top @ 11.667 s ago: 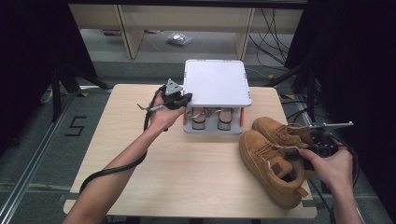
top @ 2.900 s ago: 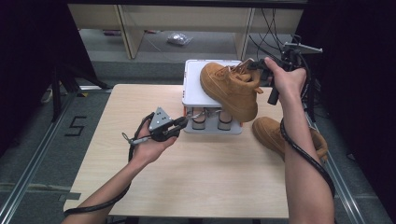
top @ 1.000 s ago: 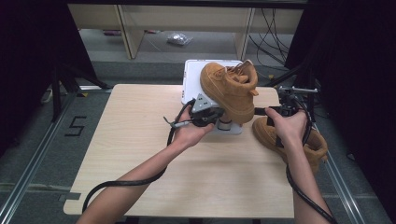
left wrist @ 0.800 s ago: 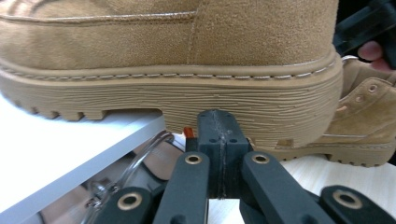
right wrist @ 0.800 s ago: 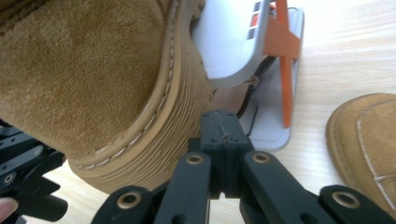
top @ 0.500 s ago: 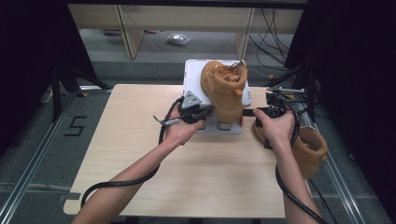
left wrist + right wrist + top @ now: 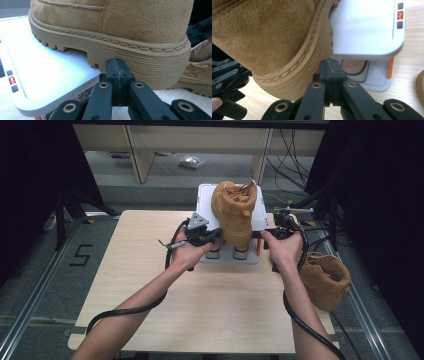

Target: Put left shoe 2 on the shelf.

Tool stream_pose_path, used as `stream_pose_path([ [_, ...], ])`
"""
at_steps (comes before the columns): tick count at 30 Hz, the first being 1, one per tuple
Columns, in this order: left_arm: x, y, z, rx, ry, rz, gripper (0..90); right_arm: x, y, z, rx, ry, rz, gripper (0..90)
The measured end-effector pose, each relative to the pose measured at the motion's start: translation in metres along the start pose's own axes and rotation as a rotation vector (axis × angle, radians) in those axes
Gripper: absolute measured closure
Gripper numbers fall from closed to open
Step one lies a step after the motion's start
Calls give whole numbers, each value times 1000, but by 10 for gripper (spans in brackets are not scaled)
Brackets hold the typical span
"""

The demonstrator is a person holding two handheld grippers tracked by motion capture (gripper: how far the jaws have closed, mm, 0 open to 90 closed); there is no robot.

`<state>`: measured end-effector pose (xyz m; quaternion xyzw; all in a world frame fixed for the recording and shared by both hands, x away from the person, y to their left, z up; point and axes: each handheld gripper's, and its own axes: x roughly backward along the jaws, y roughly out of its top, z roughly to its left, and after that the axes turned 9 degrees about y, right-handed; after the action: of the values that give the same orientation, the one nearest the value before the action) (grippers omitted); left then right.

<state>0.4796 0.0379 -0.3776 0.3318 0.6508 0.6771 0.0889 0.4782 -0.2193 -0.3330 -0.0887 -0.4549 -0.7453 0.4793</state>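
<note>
So one tan suede boot with the ribbed sole [image 7: 234, 215] already sits on the white boxy device [image 7: 205, 202] at the tabletop's far edge, both closed empty claws (left [image 7: 216, 234], right [image 7: 266, 234]) nudging its heel, while the second tan boot [image 7: 325, 277] waits at the right edge.

Boot [image 7: 112, 22] upper cropped by top edge in left gripper view. Second boot [image 7: 325, 280] partly behind right forearm.
</note>
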Motion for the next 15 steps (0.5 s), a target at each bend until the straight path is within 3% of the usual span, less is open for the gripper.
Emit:
stream_pose_path([
  [1, 0, 0, 1, 0, -2, 0, 900, -1, 1, 3, -34, 32, -5, 900],
  [2, -1, 1, 1, 3, 1, -2, 900, -2, 3, 2, 12, 1, -1, 900],
  [3, -1, 1, 1, 4, 3, -1, 900, -2, 4, 6, -25, -9, 5, 900],
  [4, -1, 2, 2, 4, 4, -2, 900, -3, 5, 2, 23, -11, 3, 900],
  [6, -1, 3, 2, 10, 6, -3, 900, -3, 7, 4, 7, -26, 3, 900],
  [7, -1, 3, 3, 6, 9, -4, 900, -4, 6, 7, -24, -23, 5, 900],
  [8, 0, 3, 3, 0, 13, -1, 900, -5, 6, 4, 14, 7, -8, 900],
  [11, 0, 3, 4, 12, 9, -2, 900, -5, 4, 10, -23, -6, 0, 900],
  [14, -1, 2, 5, 23, -2, 3, 900, -5, 4, 5, 4, -1, -2, 900],
  [15, -1, 2, 5, 22, -1, 0, 900, -5, 4, 3, -7, -2, 4, 900],
])
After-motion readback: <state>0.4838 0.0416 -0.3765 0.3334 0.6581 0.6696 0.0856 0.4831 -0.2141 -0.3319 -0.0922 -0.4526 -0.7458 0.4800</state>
